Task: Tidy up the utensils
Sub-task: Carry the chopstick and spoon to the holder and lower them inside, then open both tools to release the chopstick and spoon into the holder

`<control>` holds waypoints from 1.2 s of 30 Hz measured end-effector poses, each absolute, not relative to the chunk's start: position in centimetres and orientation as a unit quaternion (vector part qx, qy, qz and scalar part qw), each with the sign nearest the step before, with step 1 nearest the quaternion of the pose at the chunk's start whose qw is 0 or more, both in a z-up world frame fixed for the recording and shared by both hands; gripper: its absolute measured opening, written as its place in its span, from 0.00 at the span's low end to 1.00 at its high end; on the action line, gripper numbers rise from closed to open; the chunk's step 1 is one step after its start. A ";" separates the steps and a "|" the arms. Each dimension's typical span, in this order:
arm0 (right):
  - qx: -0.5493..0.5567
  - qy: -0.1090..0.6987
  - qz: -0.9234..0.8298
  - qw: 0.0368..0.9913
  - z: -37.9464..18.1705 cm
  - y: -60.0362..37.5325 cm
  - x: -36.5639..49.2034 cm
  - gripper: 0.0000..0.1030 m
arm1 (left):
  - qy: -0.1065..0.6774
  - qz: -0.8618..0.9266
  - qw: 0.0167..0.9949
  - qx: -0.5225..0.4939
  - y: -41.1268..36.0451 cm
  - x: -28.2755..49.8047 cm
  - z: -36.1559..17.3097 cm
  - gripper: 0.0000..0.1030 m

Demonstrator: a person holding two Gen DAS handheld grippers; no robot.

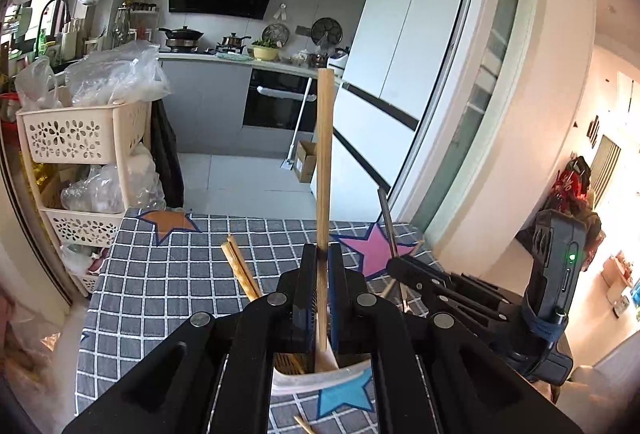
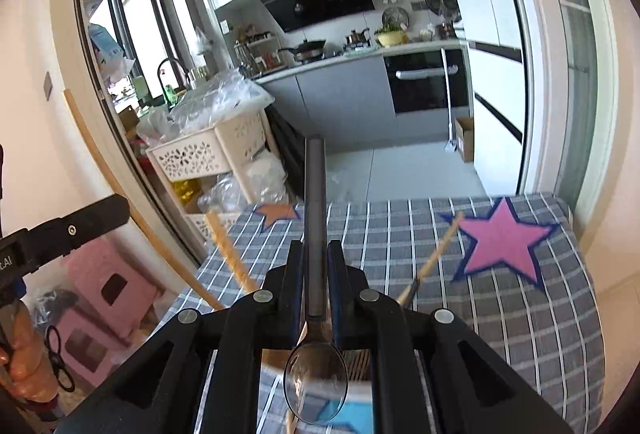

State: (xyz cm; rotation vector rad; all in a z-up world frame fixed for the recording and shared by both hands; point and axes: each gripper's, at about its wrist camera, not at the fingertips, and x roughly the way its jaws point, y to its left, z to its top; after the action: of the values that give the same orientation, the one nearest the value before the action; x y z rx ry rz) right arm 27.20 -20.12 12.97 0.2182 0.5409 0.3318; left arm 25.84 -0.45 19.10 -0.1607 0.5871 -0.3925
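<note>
My left gripper (image 1: pixel 324 254) is shut on a bamboo chopstick (image 1: pixel 324 153) and holds it upright, its lower end inside a white utensil holder (image 1: pixel 320 380) on the checked tablecloth (image 1: pixel 160 274). More bamboo chopsticks (image 1: pixel 240 270) lean out of the holder. My right gripper (image 2: pixel 316 250) is shut on a dark-handled metal spoon (image 2: pixel 314 374), handle up and bowl down, above the holder's rim. The right gripper also shows in the left wrist view (image 1: pixel 404 266), beside the left one. Chopsticks (image 2: pixel 232 254) lean left and a utensil handle (image 2: pixel 436 258) leans right.
A cream tiered basket rack (image 1: pixel 80 137) full of plastic bags stands past the table's far left corner. A fridge (image 1: pixel 404 33) and sliding door frame stand at the right. Pink stools (image 2: pixel 108 298) sit on the floor to the left. The kitchen counter (image 1: pixel 240 57) lies beyond.
</note>
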 end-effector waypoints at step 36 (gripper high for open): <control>0.041 0.267 0.174 0.947 4.9 -18.0 28.4 0.28 | 0.310 -0.128 0.942 0.007 -3.4 28.1 8.5 0.37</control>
State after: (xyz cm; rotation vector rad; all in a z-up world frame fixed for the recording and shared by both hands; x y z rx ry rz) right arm 28.41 -17.97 4.92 0.0843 0.5435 0.3543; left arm 28.08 -3.43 8.54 0.0142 0.6328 -0.2612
